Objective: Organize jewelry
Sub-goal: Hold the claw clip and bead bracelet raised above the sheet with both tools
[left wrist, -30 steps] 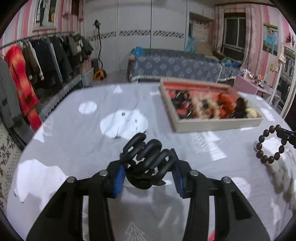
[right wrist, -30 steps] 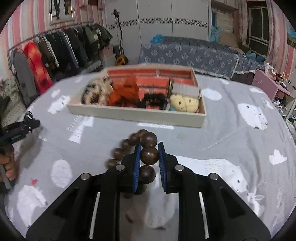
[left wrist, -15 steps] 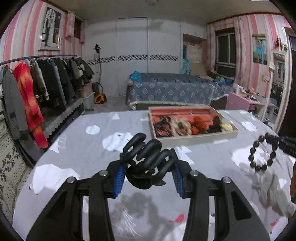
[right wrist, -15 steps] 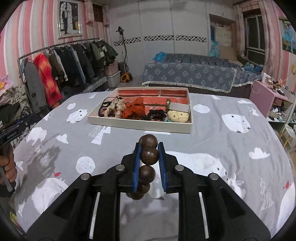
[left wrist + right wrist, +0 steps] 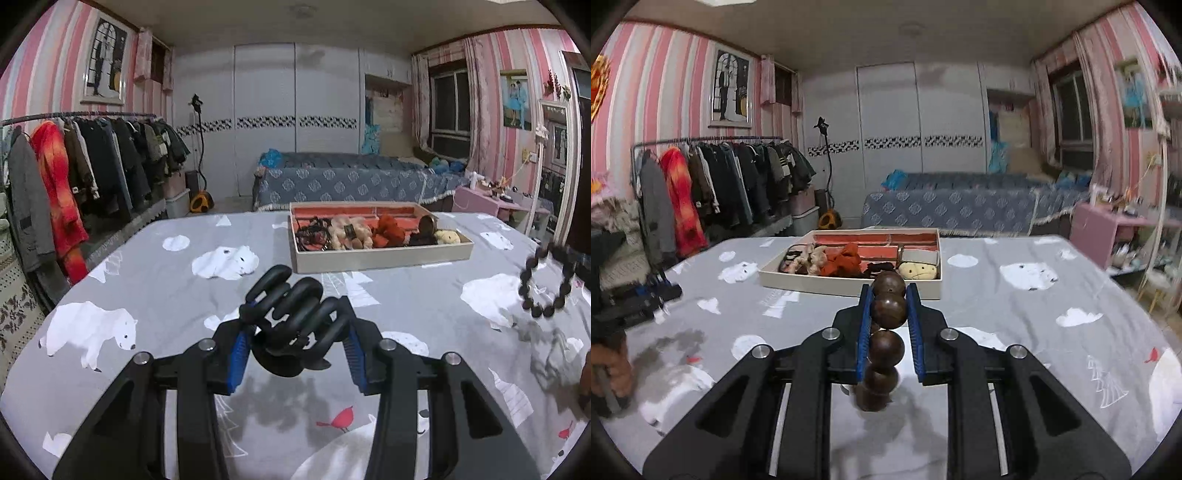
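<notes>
Bear-print cloth (image 5: 155,280), glossy claw clip (image 5: 291,314), round wooden beads (image 5: 886,332)

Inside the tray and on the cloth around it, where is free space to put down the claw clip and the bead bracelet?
In the tray, the red back row looks bare, while the front row is crowded from the black cords to the yellow plush. The grey cloth left of the tray and before it is open.
</notes>
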### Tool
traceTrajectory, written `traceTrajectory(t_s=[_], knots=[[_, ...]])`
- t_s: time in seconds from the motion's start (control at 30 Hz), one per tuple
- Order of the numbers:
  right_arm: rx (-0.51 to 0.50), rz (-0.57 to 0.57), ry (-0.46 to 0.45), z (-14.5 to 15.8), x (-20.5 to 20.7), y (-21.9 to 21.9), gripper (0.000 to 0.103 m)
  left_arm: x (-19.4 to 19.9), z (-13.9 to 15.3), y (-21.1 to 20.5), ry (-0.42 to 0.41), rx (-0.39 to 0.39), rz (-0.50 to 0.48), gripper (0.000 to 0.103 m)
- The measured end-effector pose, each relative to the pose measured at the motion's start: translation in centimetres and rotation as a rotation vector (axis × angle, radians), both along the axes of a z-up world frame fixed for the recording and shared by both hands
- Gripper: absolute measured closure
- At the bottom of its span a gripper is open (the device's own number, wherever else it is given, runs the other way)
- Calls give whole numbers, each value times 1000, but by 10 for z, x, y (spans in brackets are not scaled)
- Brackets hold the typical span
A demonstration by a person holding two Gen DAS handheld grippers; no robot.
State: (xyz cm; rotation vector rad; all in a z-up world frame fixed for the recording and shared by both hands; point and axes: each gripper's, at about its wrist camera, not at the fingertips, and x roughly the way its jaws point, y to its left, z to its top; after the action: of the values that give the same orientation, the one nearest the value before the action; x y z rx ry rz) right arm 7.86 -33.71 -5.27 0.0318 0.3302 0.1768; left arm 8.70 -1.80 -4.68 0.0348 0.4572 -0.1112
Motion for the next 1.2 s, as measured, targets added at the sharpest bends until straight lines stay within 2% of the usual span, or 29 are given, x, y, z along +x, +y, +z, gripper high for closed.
traceTrajectory(t_s=[0.07, 0.13, 0.17, 0.23, 0.47, 0.77, 1.2], knots=[[-12, 3, 29, -12, 1, 6, 83, 0, -2, 1, 2, 15, 8, 59], [-10, 6, 8, -9, -2, 5, 83, -1, -8, 2, 6, 23, 11, 59], [-5, 12, 19, -10, 1, 5, 83, -1, -12, 2, 21, 21, 8, 59], [1, 7, 42, -13, 4, 4, 83, -5, -9, 4, -1, 7, 18, 59], [-10, 12, 33, -13, 2, 7, 83, -7, -11, 11, -5, -15, 67, 59], [-23, 15, 34, -13, 1, 9, 83, -11, -10, 7, -24, 11, 65, 59], [-20, 14, 41, -14, 1, 10, 83, -11, -8, 9, -22, 5, 71, 59]])
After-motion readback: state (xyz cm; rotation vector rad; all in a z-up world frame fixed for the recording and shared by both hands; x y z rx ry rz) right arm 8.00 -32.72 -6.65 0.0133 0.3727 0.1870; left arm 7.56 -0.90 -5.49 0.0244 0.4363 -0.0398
